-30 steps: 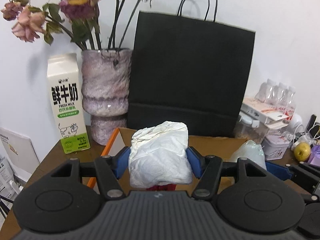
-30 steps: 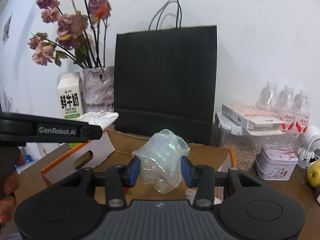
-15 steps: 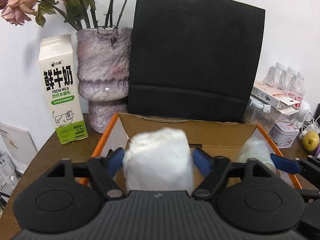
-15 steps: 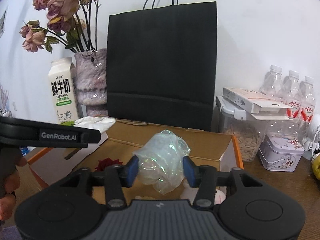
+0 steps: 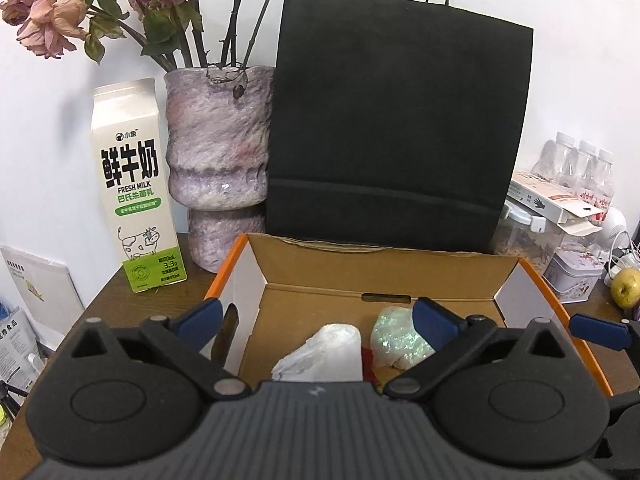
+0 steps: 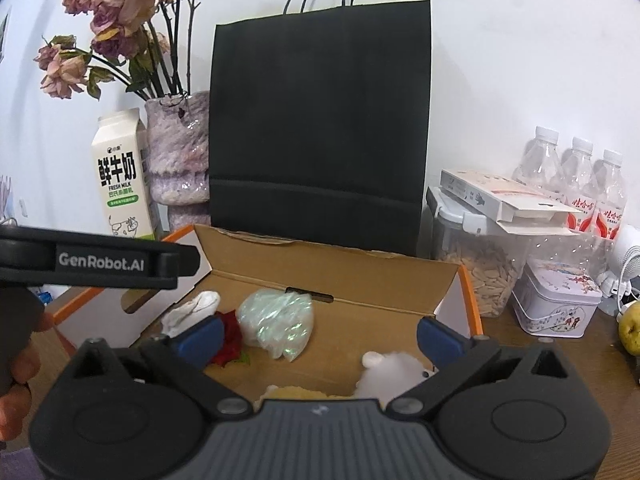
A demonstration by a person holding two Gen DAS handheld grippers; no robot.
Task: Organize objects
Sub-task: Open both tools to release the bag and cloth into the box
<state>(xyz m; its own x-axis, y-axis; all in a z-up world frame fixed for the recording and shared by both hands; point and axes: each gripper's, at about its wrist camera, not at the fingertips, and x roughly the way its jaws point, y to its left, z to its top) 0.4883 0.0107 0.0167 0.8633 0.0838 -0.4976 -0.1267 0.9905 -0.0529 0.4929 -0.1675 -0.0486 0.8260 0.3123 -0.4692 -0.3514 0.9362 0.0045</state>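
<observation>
- While both grippers are being held over the cardboard box point(image 5: 384, 272), the scene is being read from the left: a milk carton point(image 5: 132, 184) and a vase point(image 5: 218, 160) of dried flowers are standing against the wall, well clear of the work.
- Next, the left gripper point(image 5: 316, 316) is being opened, its jaws spreading wide with nothing pinched; the white wrapped bundle point(image 5: 324, 354) is lying below them on the box floor, apparently released so that it is stowed inside.
- Just beside it, the iridescent plastic bag point(image 6: 278, 326) is resting near the box's back wall, next to a red flower point(image 6: 230, 338).
- Further right, the right gripper point(image 6: 318, 338) is likewise being opened, jaws spread and empty, the bag lying free ahead of them.
- A white plush toy point(image 6: 386, 374) is lying in the near right of the box, so 4 items at least are being kept together there.
- A black paper bag point(image 6: 320, 120) is standing behind the box.
</observation>
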